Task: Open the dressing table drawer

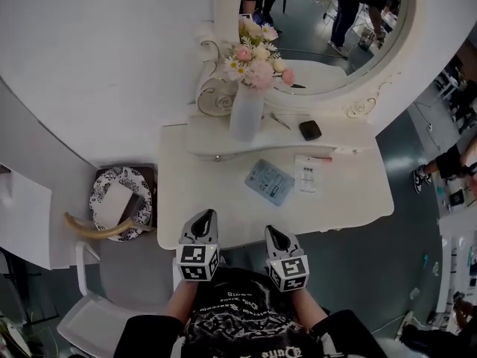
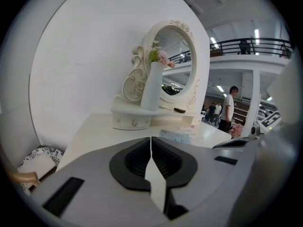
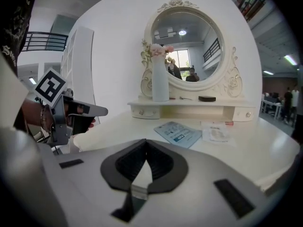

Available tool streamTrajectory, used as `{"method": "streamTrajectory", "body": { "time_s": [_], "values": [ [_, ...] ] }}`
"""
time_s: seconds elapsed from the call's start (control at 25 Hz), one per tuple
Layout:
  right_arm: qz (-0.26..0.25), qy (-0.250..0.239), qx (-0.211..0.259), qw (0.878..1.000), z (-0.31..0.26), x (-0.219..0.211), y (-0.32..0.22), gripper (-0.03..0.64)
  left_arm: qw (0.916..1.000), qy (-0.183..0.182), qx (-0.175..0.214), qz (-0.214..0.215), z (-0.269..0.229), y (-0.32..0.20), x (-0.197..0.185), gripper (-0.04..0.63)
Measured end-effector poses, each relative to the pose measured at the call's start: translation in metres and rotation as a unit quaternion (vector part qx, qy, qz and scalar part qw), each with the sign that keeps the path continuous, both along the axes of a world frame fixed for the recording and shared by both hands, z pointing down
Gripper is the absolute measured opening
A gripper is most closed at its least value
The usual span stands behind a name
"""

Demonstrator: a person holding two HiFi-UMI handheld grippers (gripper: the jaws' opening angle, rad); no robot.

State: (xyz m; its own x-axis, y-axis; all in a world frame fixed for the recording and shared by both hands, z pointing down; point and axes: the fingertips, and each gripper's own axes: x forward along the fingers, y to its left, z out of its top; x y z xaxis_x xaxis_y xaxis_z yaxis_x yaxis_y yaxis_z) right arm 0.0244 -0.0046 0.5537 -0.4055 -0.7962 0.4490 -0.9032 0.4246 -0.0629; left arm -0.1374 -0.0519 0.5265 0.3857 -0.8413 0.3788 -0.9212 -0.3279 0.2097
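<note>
Head view: both grippers are held at the near edge of the white dressing table (image 1: 223,207), above the person's lap. The left gripper (image 1: 203,218) and right gripper (image 1: 276,236) sit side by side, apart, both pointing toward the mirror (image 1: 328,28).

- This view alone gives the layout from above. A blue booklet (image 1: 270,182) and a white packet (image 1: 307,173) lie flat on the table top, and a small black object (image 1: 310,130) sits on the raised shelf beside the vase (image 1: 246,114) of flowers.
- A patterned basket (image 1: 112,192) stands left of the table.
- The drawer fronts are nearly hidden here; only one knob shows under the shelf edge.

Right gripper view: the fingers (image 3: 156,162) are closed tip to tip with nothing between them.

- This view faces the shelf front. The drawer (image 3: 144,111) is at the shelf's left end below the vase, and a second drawer (image 3: 246,113) is at the right end. Both are pushed in, each with a knob.
- The left gripper also shows, at the picture's left edge, short of the table top.

Left gripper view: the fingers (image 2: 163,162) are closed and empty.

- Only the left-end drawer is seen, at an angle and well ahead of the fingertips.
- People are standing in the hall beyond the table's right side.
</note>
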Motion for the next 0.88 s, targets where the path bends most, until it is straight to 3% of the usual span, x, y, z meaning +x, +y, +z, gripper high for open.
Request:
{"method": "streamTrajectory", "body": {
  "time_s": [0.2,0.56,0.88],
  "values": [
    [0.018,0.006,0.013,1.0,-0.007,-0.008,-0.002,0.011,0.9996,0.005,0.021,-0.02,-0.009,-0.024,-0.007,0.021],
    [0.022,0.0,0.037,0.999,-0.021,0.005,-0.037,0.009,0.9979,-0.019,0.029,-0.054,-0.014,-0.069,0.003,0.021],
    [-0.029,0.004,0.024,0.999,-0.02,0.015,-0.078,0.01,0.9947,-0.032,0.012,-0.097,-0.006,-0.101,0.013,0.023]
  ]
}}
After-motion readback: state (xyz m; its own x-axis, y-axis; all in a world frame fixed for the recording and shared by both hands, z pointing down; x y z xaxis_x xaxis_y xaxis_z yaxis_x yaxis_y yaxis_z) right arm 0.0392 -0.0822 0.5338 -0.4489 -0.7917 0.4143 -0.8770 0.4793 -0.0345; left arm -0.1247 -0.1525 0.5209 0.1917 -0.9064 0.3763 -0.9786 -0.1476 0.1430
